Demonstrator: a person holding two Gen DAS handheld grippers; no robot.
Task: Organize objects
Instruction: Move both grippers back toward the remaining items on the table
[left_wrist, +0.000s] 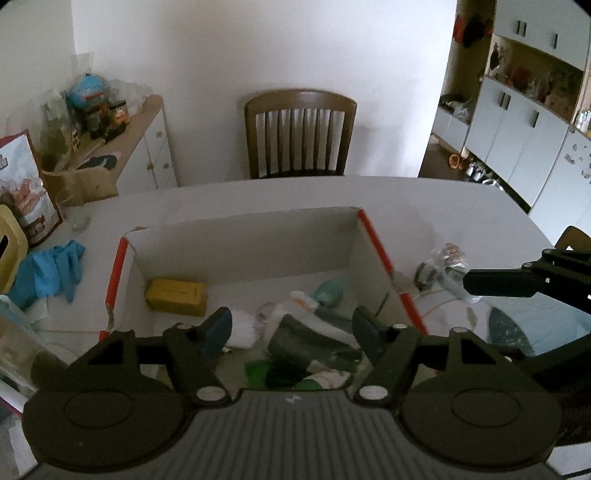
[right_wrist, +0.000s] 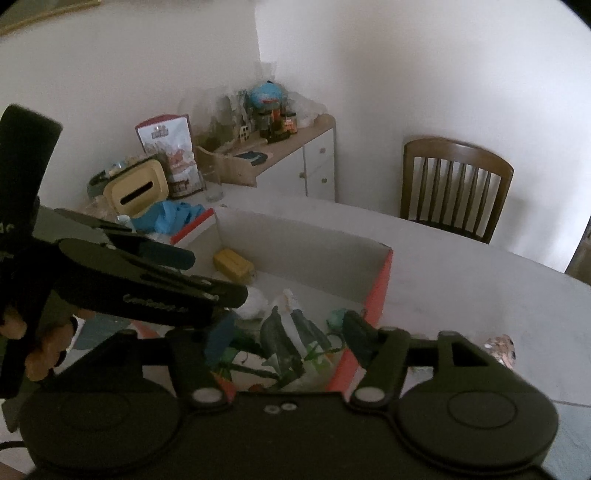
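The left gripper (left_wrist: 291, 332) has its jaws wide apart with nothing between them. It hangs over the open cardboard box (left_wrist: 243, 236). The right gripper (right_wrist: 286, 338) is open too and holds nothing, and it also hangs above the box.

Down in the box lie a yellow block (left_wrist: 175, 296), a white fluffy thing (left_wrist: 242, 328), a pale green lump (left_wrist: 330, 291) and a dark plastic bag (left_wrist: 310, 341) with some green under it. The box has red edges (left_wrist: 114, 271) and sits on the white table (left_wrist: 443, 206).

Only the left wrist view shows a shiny crumpled wrapper (left_wrist: 443, 264) on the table just right of the box, with one finger of the right gripper sticking in beside it. It also shows white cupboards (left_wrist: 517, 140) far off. Only the right wrist view shows the person's hand (right_wrist: 44, 343) around the left gripper's handle, which hides the near left side of the box.

Left of the box are blue gloves (left_wrist: 48, 271), a cream tissue holder (right_wrist: 136, 188) and a red and white bag (right_wrist: 171, 155). A wooden chair (left_wrist: 299, 133) stands behind the table. There is writing on the left gripper's finger, maybe a brand name, but it is too blurry to read.
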